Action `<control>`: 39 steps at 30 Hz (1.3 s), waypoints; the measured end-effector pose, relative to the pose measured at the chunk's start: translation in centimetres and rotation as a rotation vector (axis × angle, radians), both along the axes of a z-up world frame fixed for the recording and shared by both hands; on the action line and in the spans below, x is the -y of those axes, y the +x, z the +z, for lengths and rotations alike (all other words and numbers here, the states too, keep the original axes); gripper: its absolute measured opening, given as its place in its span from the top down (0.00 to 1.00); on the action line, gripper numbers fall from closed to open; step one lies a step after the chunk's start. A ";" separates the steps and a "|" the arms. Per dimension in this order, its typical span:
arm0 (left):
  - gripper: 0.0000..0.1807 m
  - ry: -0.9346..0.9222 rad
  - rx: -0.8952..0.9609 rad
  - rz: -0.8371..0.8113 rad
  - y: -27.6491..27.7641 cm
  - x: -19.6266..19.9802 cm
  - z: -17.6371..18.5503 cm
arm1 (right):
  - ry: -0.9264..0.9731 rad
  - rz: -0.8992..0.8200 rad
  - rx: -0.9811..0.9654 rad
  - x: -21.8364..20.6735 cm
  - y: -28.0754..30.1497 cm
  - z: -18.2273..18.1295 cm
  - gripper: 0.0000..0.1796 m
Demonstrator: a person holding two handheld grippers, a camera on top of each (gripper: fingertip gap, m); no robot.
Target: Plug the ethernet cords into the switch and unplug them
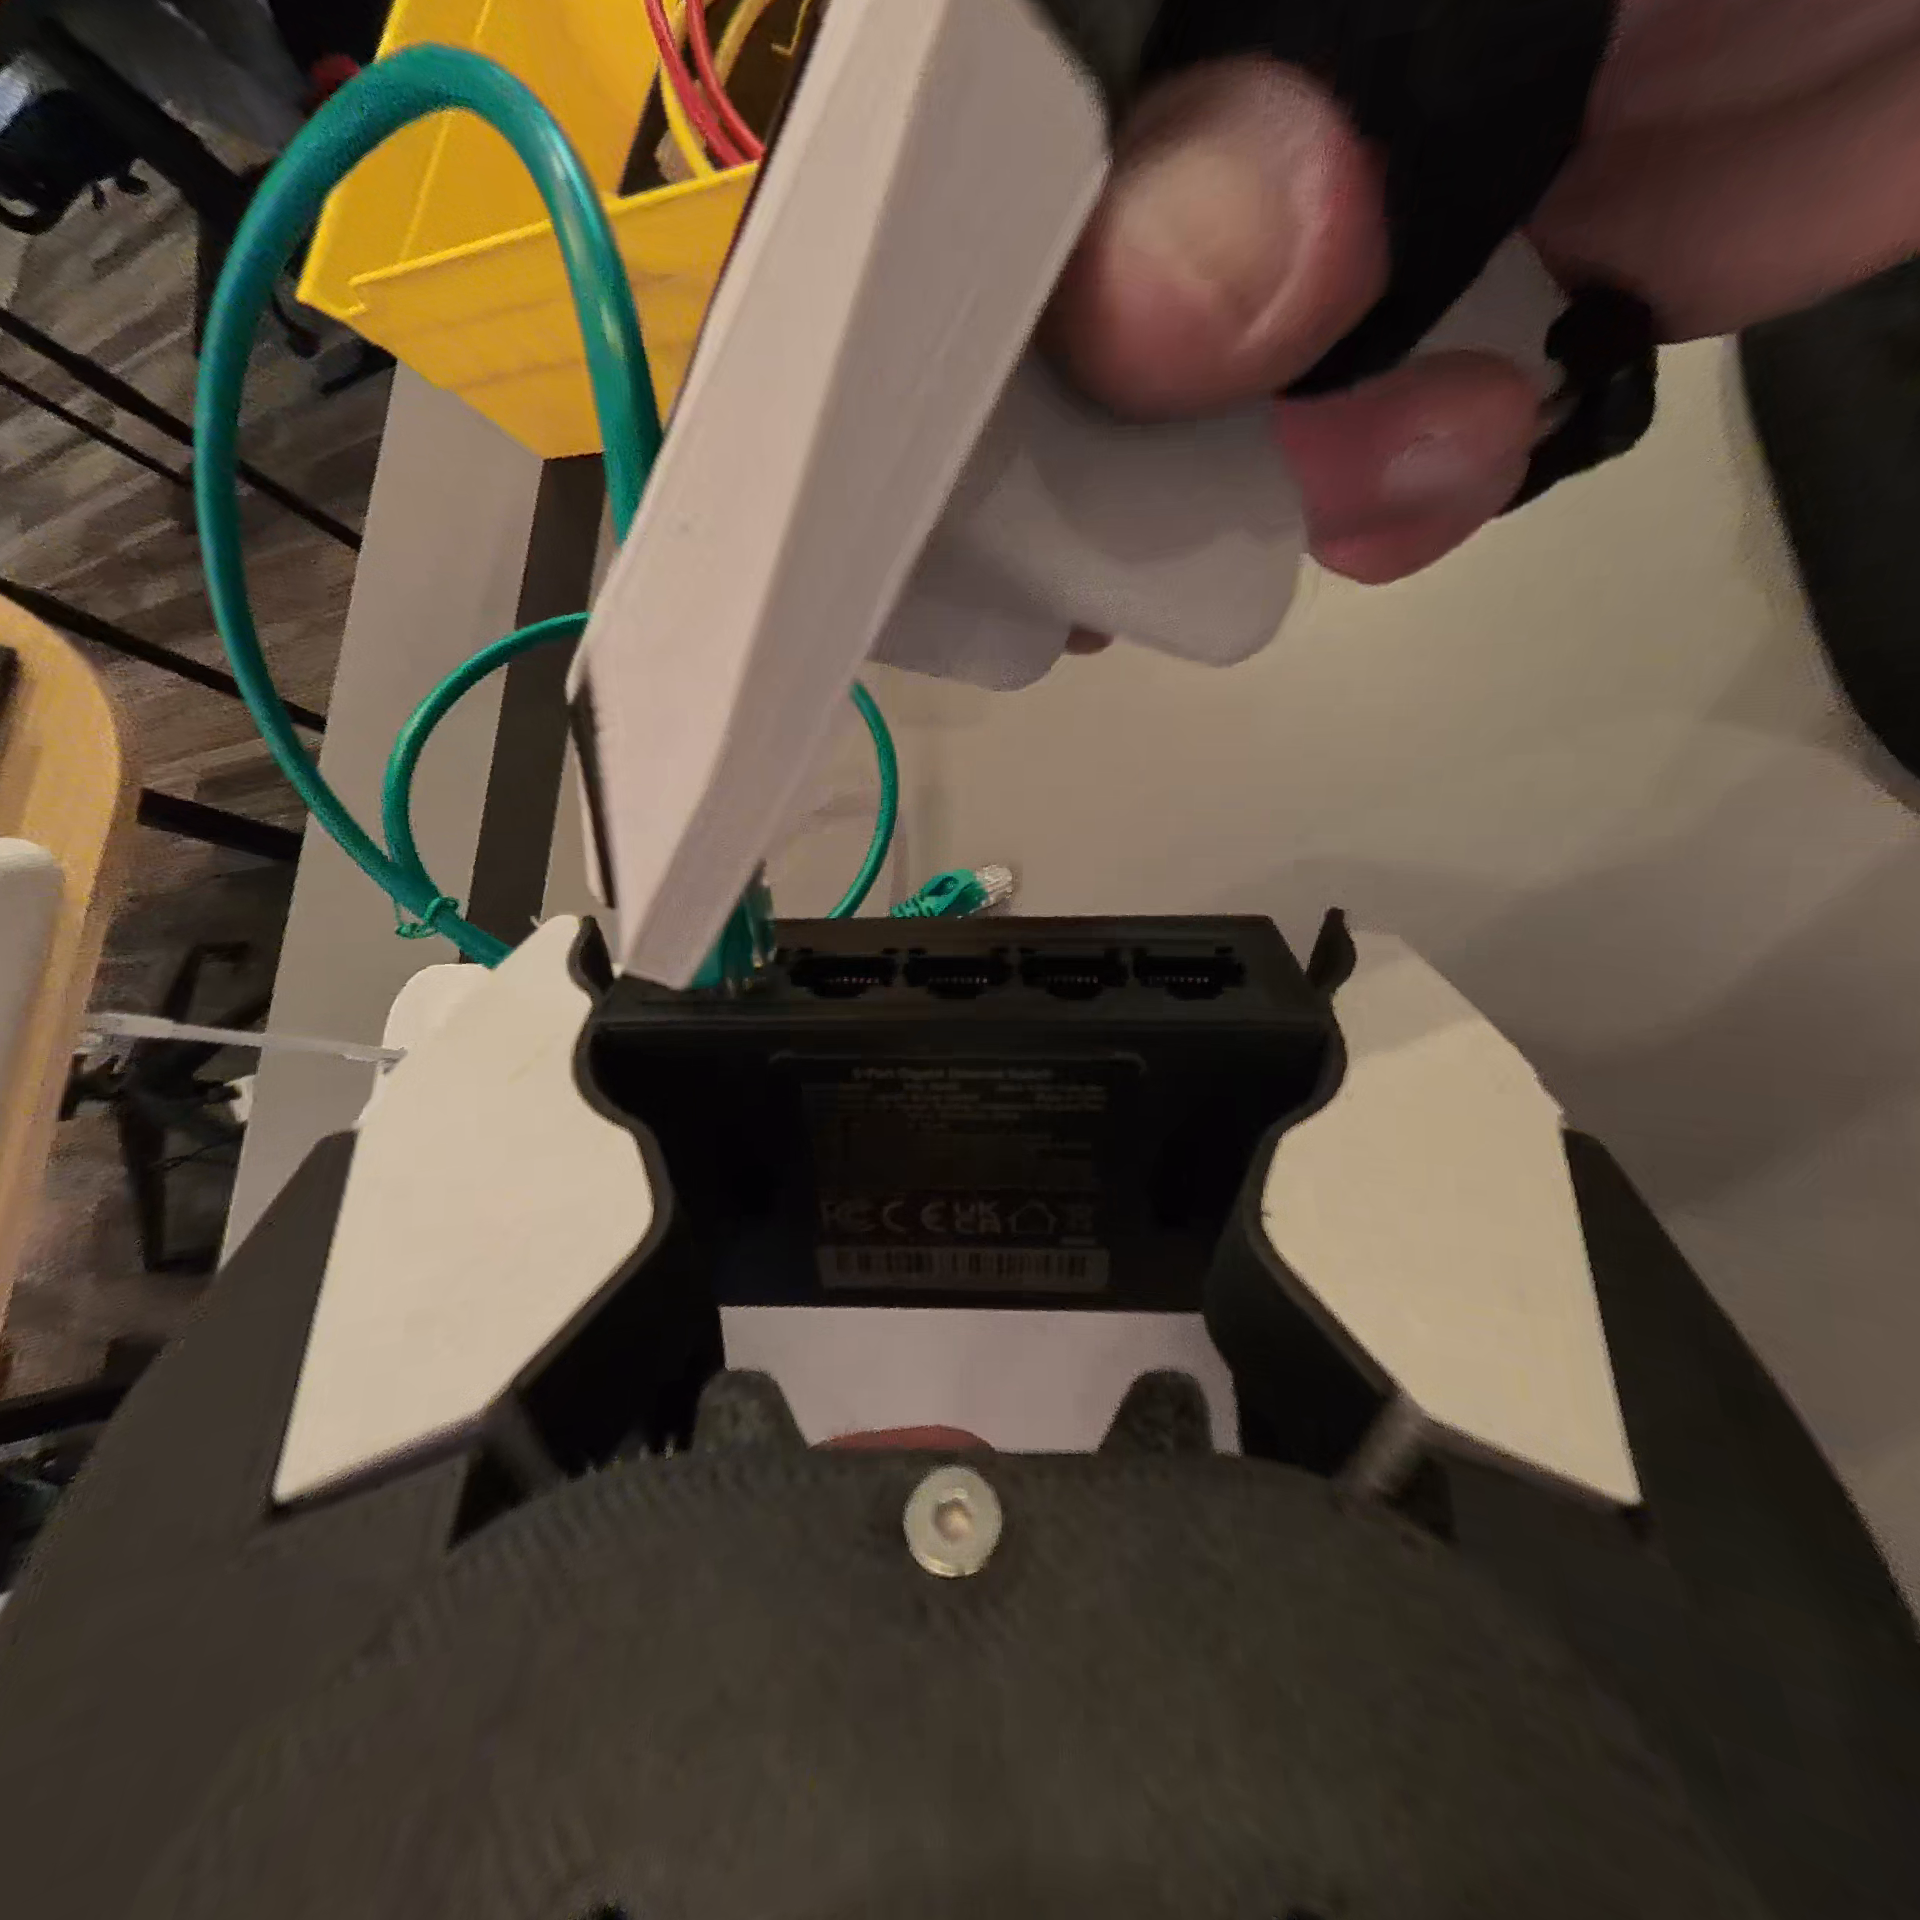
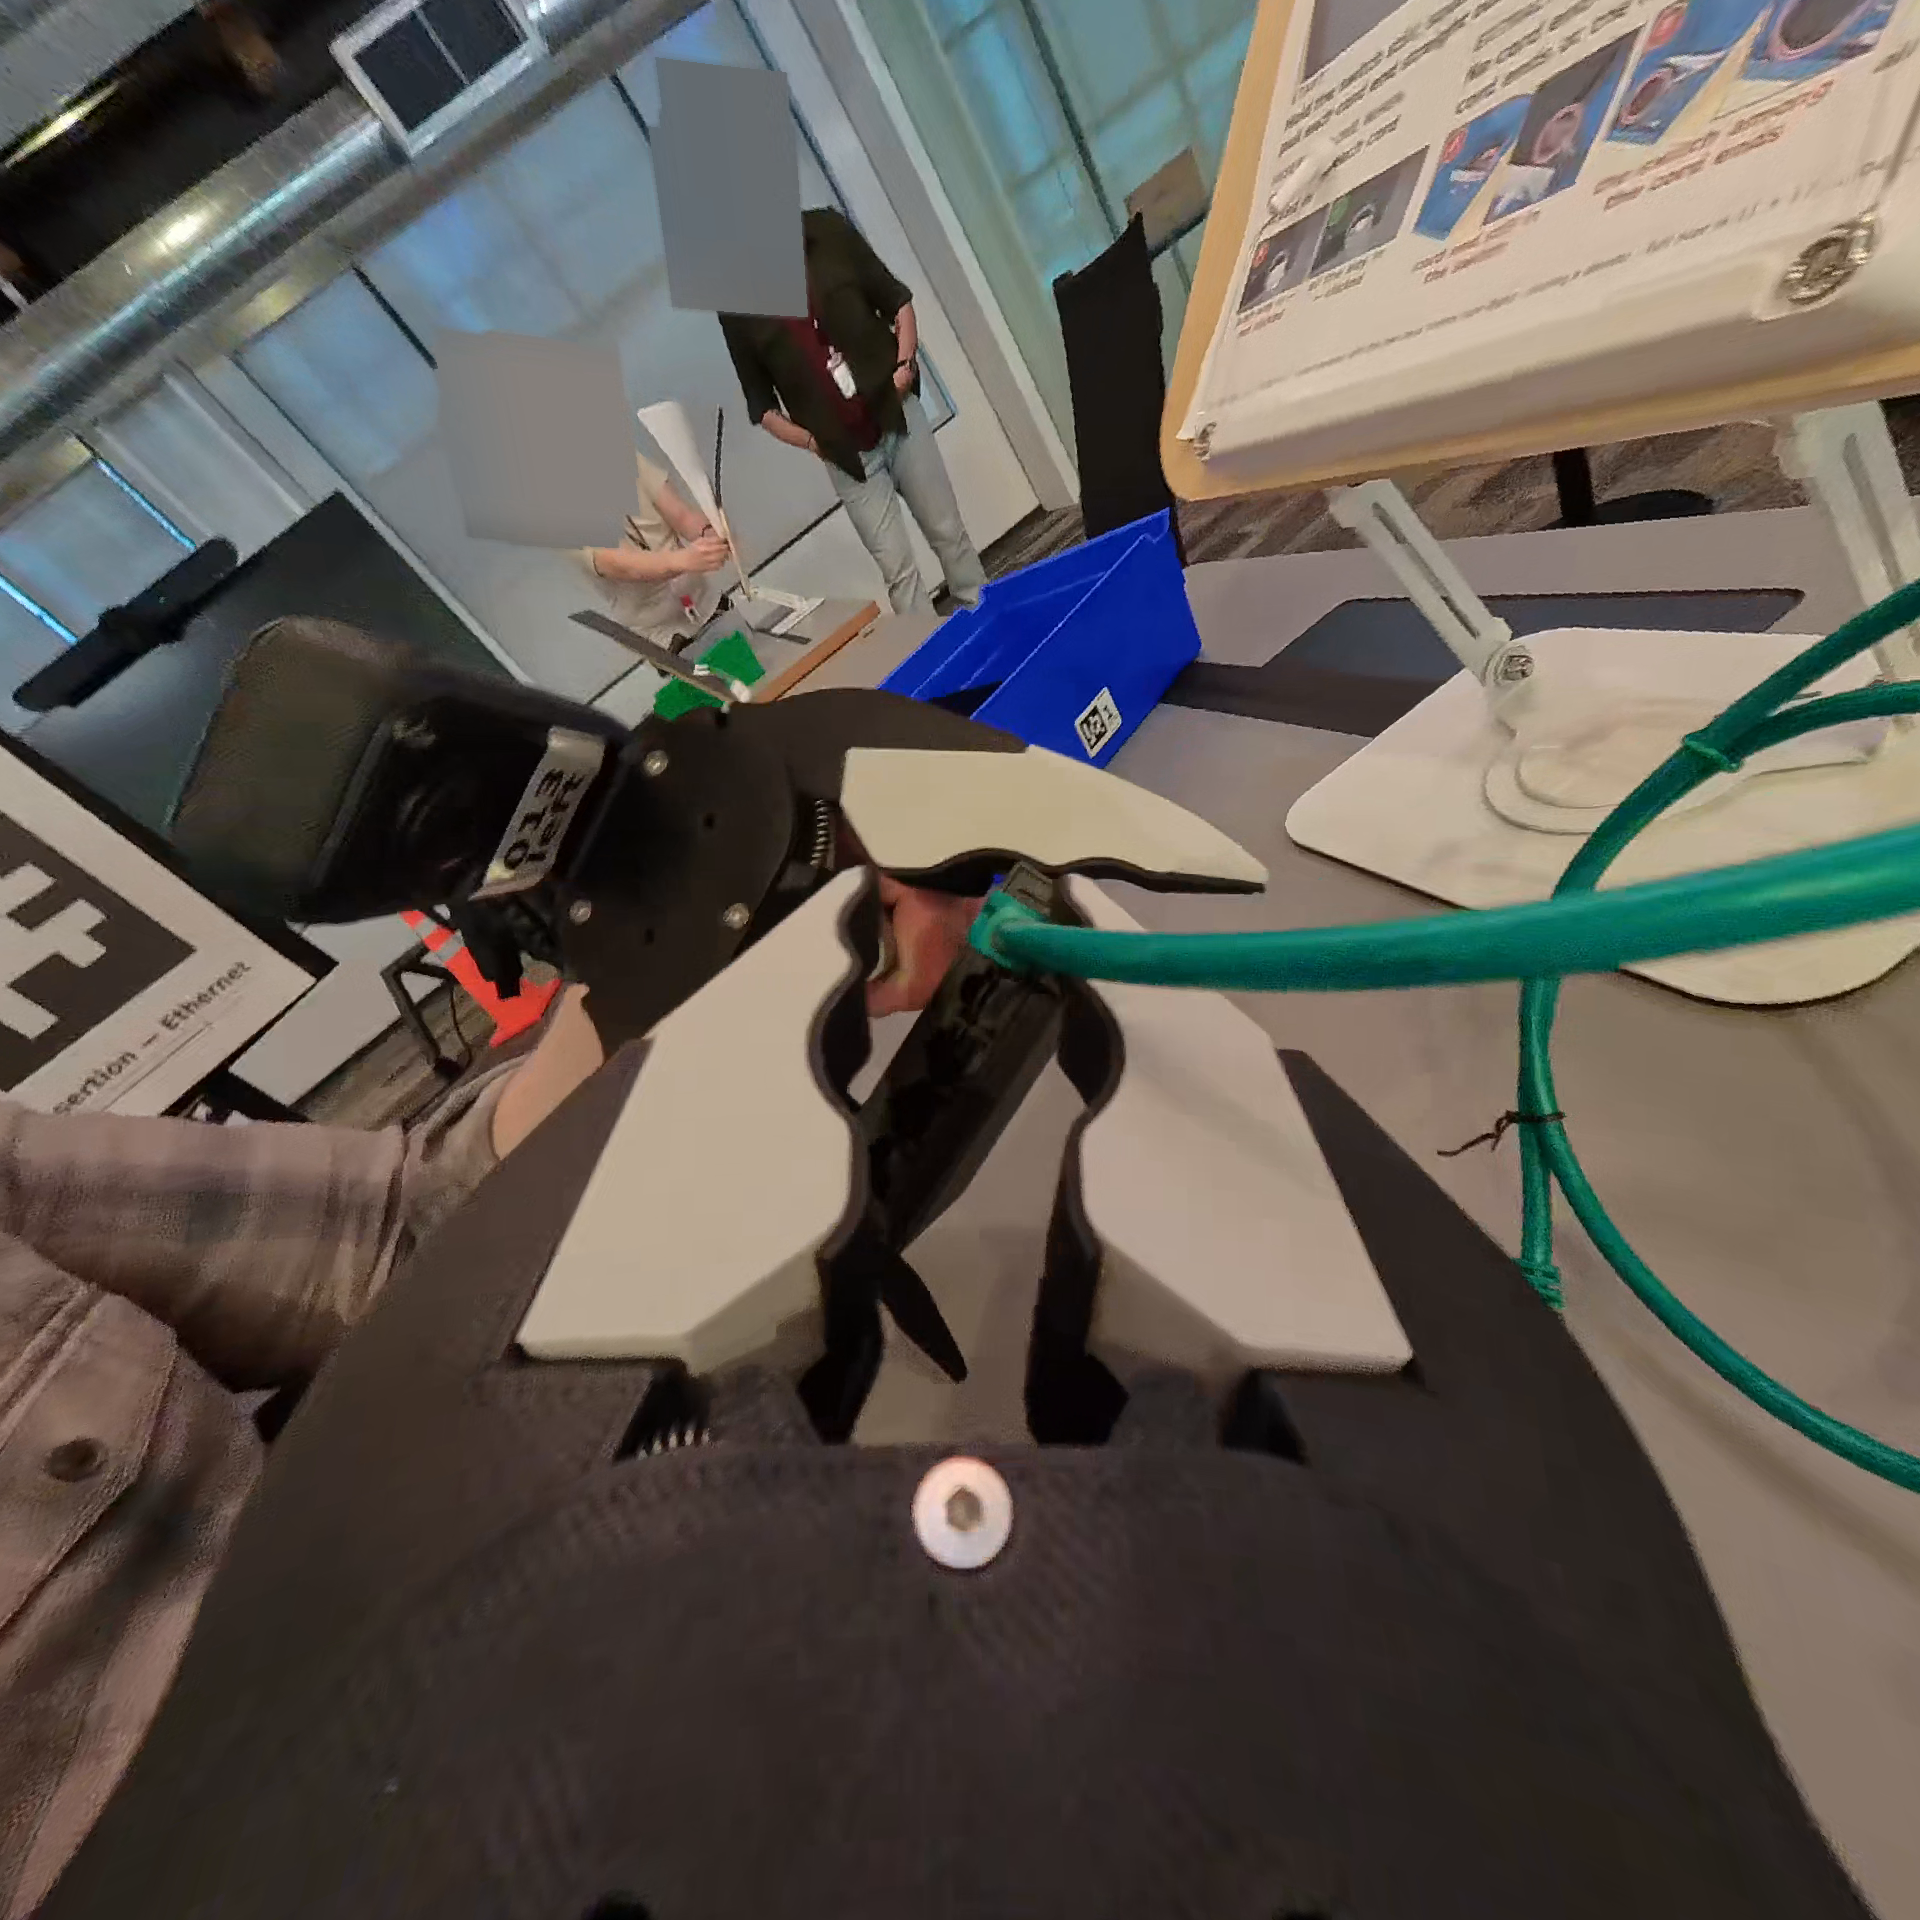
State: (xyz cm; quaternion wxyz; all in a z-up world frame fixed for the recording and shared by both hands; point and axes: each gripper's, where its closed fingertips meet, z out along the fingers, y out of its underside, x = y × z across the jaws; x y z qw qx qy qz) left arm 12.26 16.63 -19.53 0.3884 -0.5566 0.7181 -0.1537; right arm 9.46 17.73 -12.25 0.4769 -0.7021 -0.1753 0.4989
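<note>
Meanwhile left gripper (image 1: 961, 971) fingers clamp the switch (image 1: 956, 1101), right gripper (image 2: 961, 956) fingers pinch the green cord (image 2: 1351, 940); yellow bin (image 1: 488, 260) holds red cords (image 1: 712, 83).

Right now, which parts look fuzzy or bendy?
Left wrist view: the person's hand up close is smeared, the black network switch fairly sharp. Right wrist view: the wide lens bends the silver ceiling pipe; the thick green cable is clear.

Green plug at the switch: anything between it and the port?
Nothing visible. The right gripper has the green plug right at the leftmost port of the switch, which the left gripper holds. The other ports look empty.
</note>
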 end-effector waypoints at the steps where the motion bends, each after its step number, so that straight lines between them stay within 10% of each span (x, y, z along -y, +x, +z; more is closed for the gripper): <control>1: 0.32 0.005 0.006 0.000 0.2 0.0 0.1 | 0.001 -0.020 -0.006 -0.4 0.3 -0.2 0.91; 18: 0.30 -0.416 0.334 -0.148 -1.7 2.2 6.3 | -0.033 0.056 -0.253 -0.1 2.8 -0.3 0.97; 30: 0.34 0.068 0.326 0.059 0.2 -4.7 -0.7 | -0.009 0.076 -0.461 0.4 3.6 4.1 0.96; 39: 0.31 0.128 0.779 0.005 3.4 -0.8 6.4 | 0.003 0.061 -0.588 0.0 3.1 6.0 0.96</control>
